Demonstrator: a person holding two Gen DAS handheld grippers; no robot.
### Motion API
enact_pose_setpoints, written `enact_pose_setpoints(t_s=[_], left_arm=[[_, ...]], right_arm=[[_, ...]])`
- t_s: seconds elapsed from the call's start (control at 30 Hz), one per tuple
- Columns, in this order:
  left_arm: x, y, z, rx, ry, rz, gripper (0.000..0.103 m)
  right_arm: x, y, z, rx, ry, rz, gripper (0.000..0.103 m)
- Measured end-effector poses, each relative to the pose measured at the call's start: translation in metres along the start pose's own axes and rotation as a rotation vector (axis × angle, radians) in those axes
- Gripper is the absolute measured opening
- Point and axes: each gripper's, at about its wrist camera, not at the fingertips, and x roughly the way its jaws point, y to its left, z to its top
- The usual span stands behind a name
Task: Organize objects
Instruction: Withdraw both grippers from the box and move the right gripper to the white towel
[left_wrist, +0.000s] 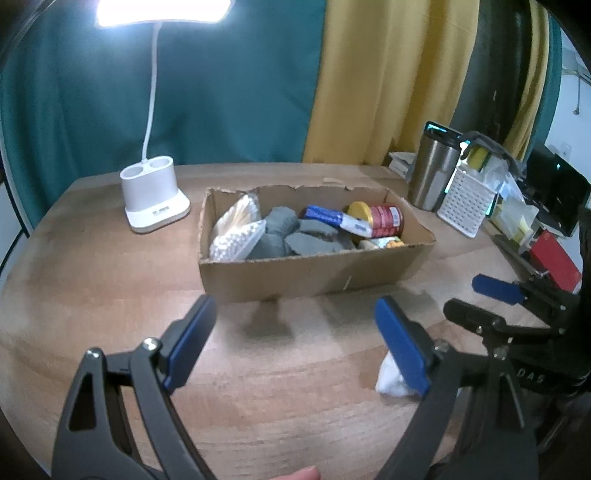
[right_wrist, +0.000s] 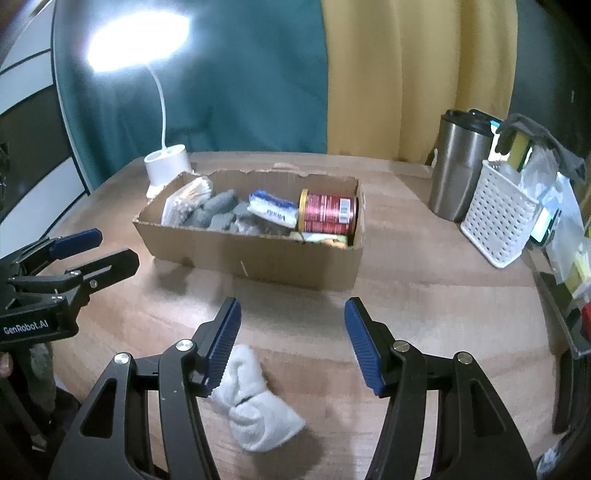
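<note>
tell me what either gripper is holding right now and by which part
Nothing: the left gripper and right gripper are both open and empty.

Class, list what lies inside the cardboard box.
Inside the cardboard box: cotton swab packet, grey socks, blue-white packet, red can. Items beneath them are mostly covered.

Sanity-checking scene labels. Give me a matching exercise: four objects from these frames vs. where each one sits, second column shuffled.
Column 1:
1. white sock
2. red can
3. steel tumbler
4. desk lamp

Column 2:
A. lying on its side in the cardboard box
B. on the table, left of the box
C. on bare table near the right gripper
D. beside the white perforated basket

Pairs: 1-C, 2-A, 3-D, 4-B
</note>
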Motion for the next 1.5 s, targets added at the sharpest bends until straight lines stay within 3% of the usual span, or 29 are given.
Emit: enact_pose_setpoints(t_s=[0.83, 1.0, 1.17, 1.5], left_arm=[[-0.007, -0.011, -0.031, 0.030, 0.038, -0.026, 0.089], [0.000, -0.014, -0.031, 0.032, 0.050, -0.030, 0.089], [0.007, -0.017, -0.032, 0.038, 0.065, -0.037, 0.089], [0.011, -0.019, -0.027, 0.036, 0.065, -0.041, 0.089]], right_arm=[[0.002, 0.017, -0.054, -0.025, 0.110, 0.032, 0.061], [0.008, 0.009, -0.063, -0.026, 0.141, 0.028, 0.062], [0.009, -0.006, -0.065, -0.003, 0.139, 0.011, 0.069], [0.004, -0.037, -0.055, 0.059, 0.113, -0.054, 0.069]])
